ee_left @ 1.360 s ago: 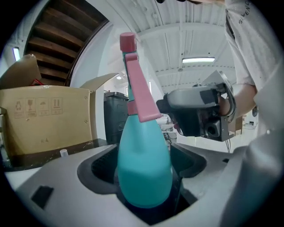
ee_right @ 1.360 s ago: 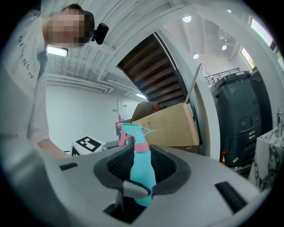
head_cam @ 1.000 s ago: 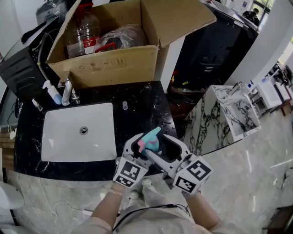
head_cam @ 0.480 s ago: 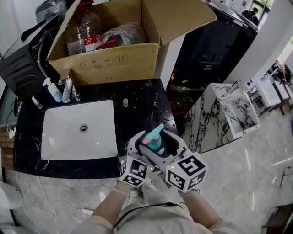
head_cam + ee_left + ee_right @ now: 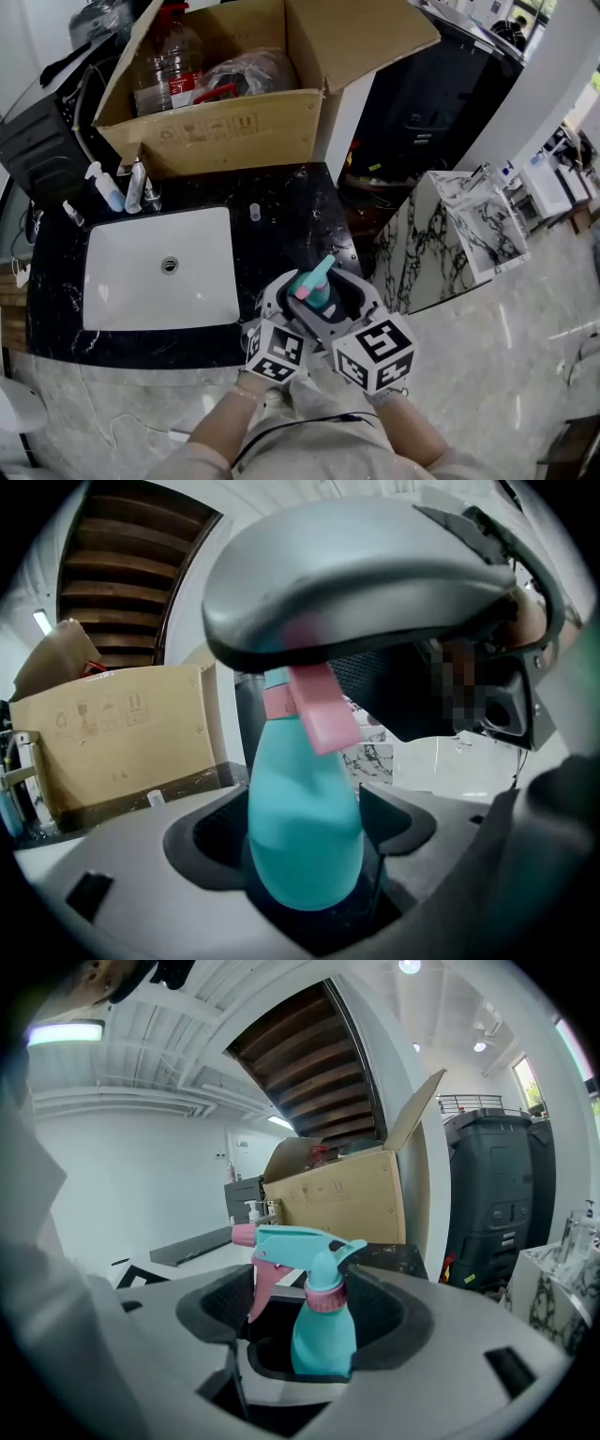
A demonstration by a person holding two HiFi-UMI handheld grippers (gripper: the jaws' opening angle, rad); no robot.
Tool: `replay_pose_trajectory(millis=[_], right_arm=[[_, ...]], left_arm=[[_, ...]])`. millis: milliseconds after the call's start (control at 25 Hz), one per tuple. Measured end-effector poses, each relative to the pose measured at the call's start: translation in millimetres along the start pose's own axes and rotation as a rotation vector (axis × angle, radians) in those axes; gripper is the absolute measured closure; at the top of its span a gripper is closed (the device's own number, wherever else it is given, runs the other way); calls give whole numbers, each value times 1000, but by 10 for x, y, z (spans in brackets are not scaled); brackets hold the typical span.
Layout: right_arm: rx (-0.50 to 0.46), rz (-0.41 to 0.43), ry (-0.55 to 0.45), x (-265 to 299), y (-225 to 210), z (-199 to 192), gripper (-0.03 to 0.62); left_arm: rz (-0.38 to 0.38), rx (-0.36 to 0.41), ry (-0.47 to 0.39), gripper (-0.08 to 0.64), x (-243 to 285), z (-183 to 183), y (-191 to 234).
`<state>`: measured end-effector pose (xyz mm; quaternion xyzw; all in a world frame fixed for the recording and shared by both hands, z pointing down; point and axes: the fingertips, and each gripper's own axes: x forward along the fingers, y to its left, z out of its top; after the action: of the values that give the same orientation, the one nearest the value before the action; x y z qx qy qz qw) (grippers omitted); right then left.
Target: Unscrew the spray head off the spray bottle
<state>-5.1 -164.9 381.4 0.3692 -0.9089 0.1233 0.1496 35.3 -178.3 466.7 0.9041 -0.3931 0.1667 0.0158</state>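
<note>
A teal spray bottle [image 5: 315, 296] with a teal spray head [image 5: 313, 274], pink trigger and pink collar is held just off the counter's front edge. My left gripper [image 5: 292, 302] is shut on the bottle's body [image 5: 305, 841]. My right gripper [image 5: 339, 298] has its jaws round the spray head [image 5: 298, 1241]. They have just been closing, and a gap still shows beside the neck [image 5: 325, 1299], so it is open. In the left gripper view a grey jaw of the right gripper hides the head; only the pink trigger [image 5: 319, 714] shows below it.
A black marble counter [image 5: 281, 216] holds a white sink [image 5: 159, 272], a pump bottle [image 5: 106, 190] and a small white cap [image 5: 254, 214]. An open cardboard box [image 5: 234, 127] stands behind. A white marble block [image 5: 450, 234] and a dark bin [image 5: 431, 122] are to the right.
The right gripper's marker cube has shifted left and rolled. The bottle now stands more upright between the grippers. The left gripper has barely moved.
</note>
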Motion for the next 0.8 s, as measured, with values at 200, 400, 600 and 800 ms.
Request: replay_pose_trajectory(millis=[200,400,600,800], right_arm=[[-14,32,6,-77,5,11,305],[3,61,-6,-191,-38,4,327],[45,74,-25,-307,-126,-11,353],[68,17,-30,-399,-336,-30,410]], left_arm=[[-12,-32,-16,187,-15,2,35],[-34,-41,-14,187,-29,2,37],[-49,-56,-21,189,-41,1,38],[-57,-61,-25,192,-48,-5,44]])
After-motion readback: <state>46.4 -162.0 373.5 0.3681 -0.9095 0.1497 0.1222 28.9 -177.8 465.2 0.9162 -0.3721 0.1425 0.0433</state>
